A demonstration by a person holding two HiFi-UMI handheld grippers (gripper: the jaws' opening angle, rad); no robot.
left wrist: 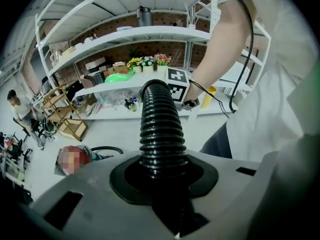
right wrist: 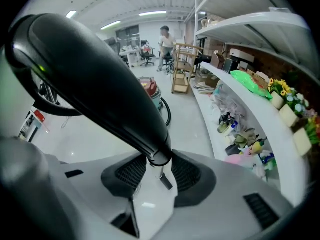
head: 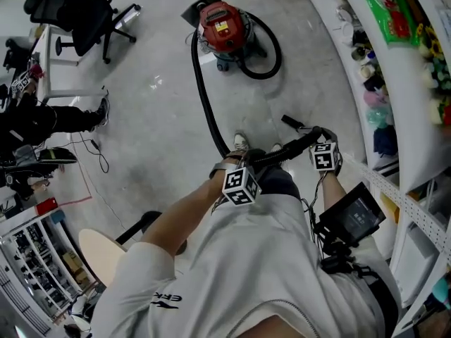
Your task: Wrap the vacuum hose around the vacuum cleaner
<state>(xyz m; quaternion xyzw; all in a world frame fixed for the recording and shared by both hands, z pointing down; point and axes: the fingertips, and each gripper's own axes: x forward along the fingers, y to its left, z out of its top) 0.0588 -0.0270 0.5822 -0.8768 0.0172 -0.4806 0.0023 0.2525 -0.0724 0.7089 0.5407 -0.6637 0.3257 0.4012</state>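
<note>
Pointing steeply down (elbows bent): left tongs (left wrist: 163, 170) clamped round hose (left wrist: 160, 126), right tongs (right wrist: 159, 168) clamped round wand (right wrist: 95, 79).

Left gripper (head: 227, 166), right gripper (head: 312, 136) (jaws clamped)

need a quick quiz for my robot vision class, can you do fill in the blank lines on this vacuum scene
1. The left gripper has its jaws shut on the ribbed ____ hose.
2. The vacuum cleaner has a ____ body.
3. From it the hose runs across the ____ to the person's shoes.
4. The right gripper, jaws shut on the smooth wand, looks along white ____ holding yellow flowers.

Missing words: black; red; floor; shelves
</note>
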